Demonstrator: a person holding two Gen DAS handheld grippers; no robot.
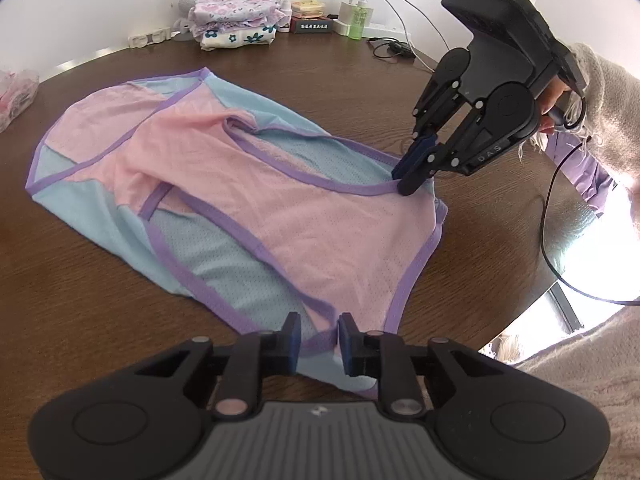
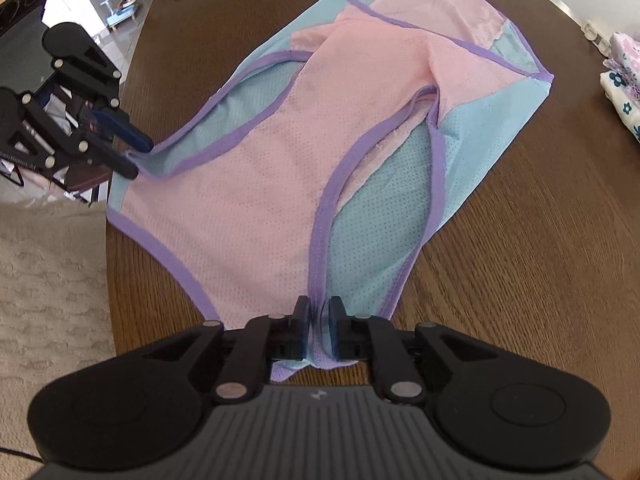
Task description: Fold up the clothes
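A sleeveless mesh garment (image 1: 288,216) lies spread nearly flat on the dark wooden table (image 1: 100,280); its front panel is pink, the side and back panels light blue, every edge bound in purple trim; fine perforations cover the fabric; the far end is rumpled, pink cloth bunched into soft folds over the blue; the armhole openings gape, showing blue lining beneath; one near strap end is pinched in the left claw (image 1: 319,340), the other in the right claw (image 2: 319,322).

Items counted: one pink-and-blue garment (image 1: 248,184); two grippers; two folded floral cloths (image 1: 234,20); one green spray bottle (image 1: 357,20); one worktop (image 1: 100,288).
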